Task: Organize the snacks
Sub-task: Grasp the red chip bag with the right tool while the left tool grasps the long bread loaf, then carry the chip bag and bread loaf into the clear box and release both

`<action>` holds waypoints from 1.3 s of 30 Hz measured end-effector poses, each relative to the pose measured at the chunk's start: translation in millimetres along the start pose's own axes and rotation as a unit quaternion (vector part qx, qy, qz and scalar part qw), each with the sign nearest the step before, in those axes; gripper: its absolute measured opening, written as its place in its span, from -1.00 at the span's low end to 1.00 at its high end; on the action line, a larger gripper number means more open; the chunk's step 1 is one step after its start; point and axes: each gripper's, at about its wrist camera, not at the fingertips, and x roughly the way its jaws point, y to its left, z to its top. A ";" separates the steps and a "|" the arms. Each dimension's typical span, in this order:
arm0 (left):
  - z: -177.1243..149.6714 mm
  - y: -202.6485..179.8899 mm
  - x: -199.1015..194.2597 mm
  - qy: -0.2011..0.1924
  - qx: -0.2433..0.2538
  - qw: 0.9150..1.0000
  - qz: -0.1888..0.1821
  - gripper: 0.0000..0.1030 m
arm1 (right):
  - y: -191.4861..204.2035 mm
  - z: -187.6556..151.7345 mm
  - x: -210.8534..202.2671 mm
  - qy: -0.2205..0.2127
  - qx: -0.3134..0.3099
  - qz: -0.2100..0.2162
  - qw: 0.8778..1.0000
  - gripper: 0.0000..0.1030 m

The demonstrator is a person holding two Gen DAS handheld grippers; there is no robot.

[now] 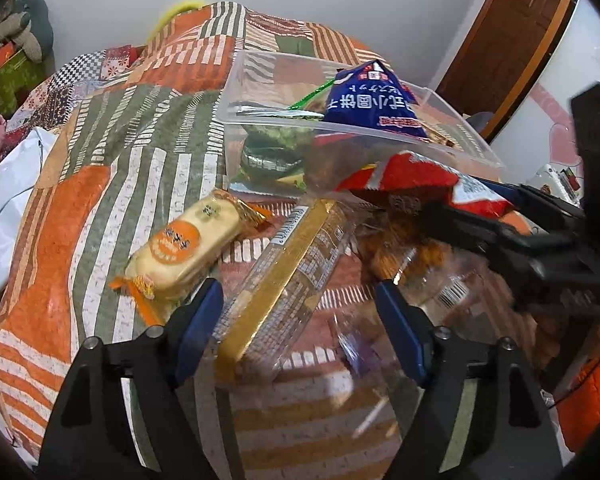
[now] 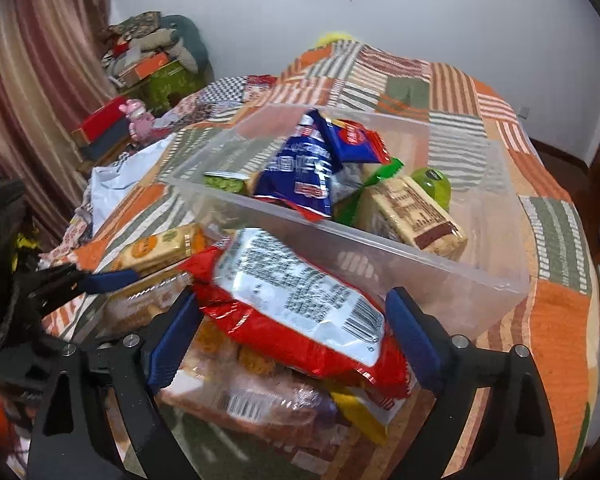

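Clear bin (image 2: 440, 264) sitting on a patchwork-covered bed (image 2: 556, 320), already part-filled: blue bag (image 2: 300, 172), green packets, brown-printed cracker pack (image 2: 416, 216) leaning inside.

Right tool (image 2: 292, 332) spread wide around a red bag (image 2: 296, 312), just in front of the bin's near wall. Pads close to the bag's sides, not visibly pressing; no firm hold judged yet. Red bag perched on a clear biscuit tray (image 2: 236, 400).

Left tool (image 1: 300, 320) also wide, straddling a gold-edged clear sleeve (image 1: 284, 276) in front of the bin. Orange-and-cream cake pack (image 1: 188, 248) lying to the left of that sleeve, outside the bin.

Risks, as judged:
- Slippery foil squirting out on closing, bag puffed with air.
- Crushing of contents from a hard squeeze.
- Both tools crowded near the same corner, prone to knocking together.
- Lifted bag catching the bin's rim and shoving the bin along the soft bed.
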 end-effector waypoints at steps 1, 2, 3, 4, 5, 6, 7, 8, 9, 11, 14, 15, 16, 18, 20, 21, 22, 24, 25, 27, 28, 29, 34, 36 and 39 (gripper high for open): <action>-0.9 -0.4 -1.2 0.000 0.001 1.000 -0.001 0.44 | -2.4 0.2 0.8 0.001 0.006 0.006 1.000 0.79; -1.9 -0.9 -2.2 0.000 0.004 1.000 -0.001 0.41 | -4.4 0.4 1.1 -0.001 0.013 0.010 1.000 0.79; -2.4 -1.5 -2.4 0.000 0.006 1.000 0.000 0.40 | -5.2 0.5 1.1 -0.002 0.014 0.011 1.000 0.79; -1.8 -1.1 -1.3 0.001 0.007 1.000 0.002 0.39 | -4.6 0.4 1.3 -0.001 0.012 0.012 1.000 0.79; -0.8 0.2 1.4 0.005 0.005 1.000 0.003 0.36 | -3.7 0.3 2.0 0.000 0.008 0.011 1.000 0.79; 0.9 2.2 5.6 0.011 0.001 1.000 0.004 0.30 | -2.0 -0.1 2.7 0.001 0.005 0.010 1.000 0.79; 2.4 4.4 9.5 0.016 -0.002 1.000 0.005 0.27 | -0.6 -0.5 2.7 0.000 0.002 0.008 1.000 0.78; 4.1 6.7 14.4 0.021 -0.007 1.000 0.006 0.23 | 0.4 -1.0 2.8 -0.001 0.000 0.006 1.000 0.77; 5.3 8.4 18.1 0.025 -0.010 1.000 0.007 0.22 | 1.4 -1.6 3.0 -0.001 -0.002 0.005 1.000 0.76; 7.2 9.6 23.6 0.026 -0.012 1.000 0.005 0.22 | 0.0 -3.1 1.9 -0.005 0.003 0.007 1.000 0.75; 7.6 4.4 27.5 0.021 -0.003 1.000 0.012 0.22 | -4.3 -1.8 1.0 -0.010 0.014 0.012 1.000 0.69; 7.2 1.8 29.1 0.019 0.001 1.000 0.017 0.22 | -5.0 -2.0 0.2 -0.011 0.018 0.013 1.000 0.63; 7.1 -0.4 30.9 0.017 0.005 1.000 0.022 0.22 | -5.6 -2.3 -0.5 -0.012 0.020 0.012 1.000 0.46; 6.4 -3.4 33.2 0.006 0.010 0.999 0.035 0.18 | -7.8 -2.7 -0.8 -0.012 0.024 0.011 1.000 0.42; 4.7 -3.9 33.3 0.000 0.015 0.999 0.042 0.02 | -11.0 -4.4 -1.9 -0.013 0.032 0.017 0.999 0.41; 3.8 -5.3 32.3 -0.001 0.016 0.999 0.039 -0.08 | -10.7 -4.5 -2.2 -0.014 0.032 0.017 0.999 0.40; 2.6 -5.8 30.9 -0.003 0.017 0.999 0.032 -0.13 | -10.7 -4.7 -2.9 -0.015 0.032 0.017 0.999 0.37; -0.5 -7.4 27.7 -0.004 0.023 0.999 0.024 -0.25 | -8.5 -6.0 -5.8 -0.019 0.030 0.013 0.999 0.34; -3.6 -9.7 25.3 -0.005 0.029 0.999 0.023 -0.27 | -7.5 -5.8 -6.8 -0.020 0.029 0.011 0.999 0.34; -9.9 -14.3 21.2 -0.006 0.036 0.999 0.024 -0.29 | -7.5 -5.5 -8.7 -0.022 0.031 0.009 0.999 0.32; -10.9 -16.0 20.0 -0.006 0.037 0.999 0.025 -0.29 | -8.1 -5.7 -10.4 -0.023 0.031 0.008 0.999 0.31; -12.4 -16.9 18.0 -0.007 0.036 0.999 0.025 -0.30 | -9.3 -6.2 -13.1 -0.024 0.033 0.007 0.999 0.31; -13.8 -17.8 8.6 -0.011 0.020 1.000 0.020 -0.31 | -12.5 -8.7 -28.9 -0.035 0.036 0.005 0.999 0.30; -13.3 -18.9 2.7 -0.017 0.020 0.999 0.023 -0.33 | -12.4 -9.6 -36.7 -0.039 0.034 0.006 0.999 0.01; -14.2 -21.3 -9.2 -0.027 0.021 0.999 0.024 -0.33 | -11.0 -8.3 -44.9 -0.044 0.023 0.000 0.999 -0.18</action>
